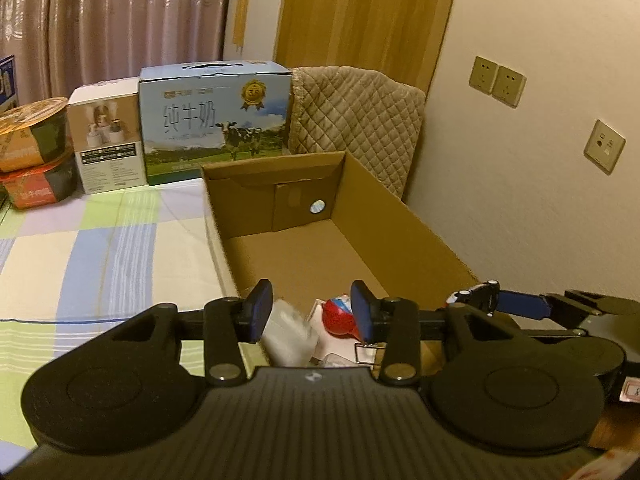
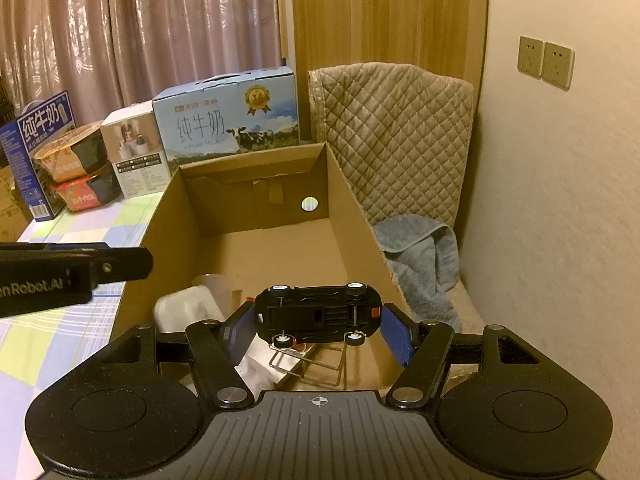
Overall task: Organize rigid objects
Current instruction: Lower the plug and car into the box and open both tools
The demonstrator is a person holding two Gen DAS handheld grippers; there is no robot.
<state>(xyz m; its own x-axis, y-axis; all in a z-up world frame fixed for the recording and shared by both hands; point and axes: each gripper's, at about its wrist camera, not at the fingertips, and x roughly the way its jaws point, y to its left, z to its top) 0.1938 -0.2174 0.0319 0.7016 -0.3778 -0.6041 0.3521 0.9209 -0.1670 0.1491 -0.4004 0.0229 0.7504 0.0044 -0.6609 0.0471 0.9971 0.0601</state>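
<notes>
An open cardboard box [image 1: 400, 220] lies on the plaid cloth. My left gripper [image 1: 311, 312] hovers over its near end, jaws a little apart. A blurred white container [image 1: 290, 334] sits just below and between its pads, touching neither. A red ball [image 1: 340, 314] and a wire clip [image 1: 366, 350] lie beside it in the box. My right gripper [image 2: 316, 316] is shut on a black toy car [image 2: 316, 314], held upside down with its wheels up over the box's near end. Under it lie the white container [image 2: 186, 308], a clear cup [image 2: 212, 280] and the wire clip [image 2: 308, 360].
A blue milk carton [image 1: 216, 120], a small white box [image 1: 108, 140] and stacked noodle bowls [image 1: 34, 152] stand along the back by the curtain. A quilted cushion [image 2: 392, 136] and a grey towel [image 2: 424, 256] lie right of the box, against the wall.
</notes>
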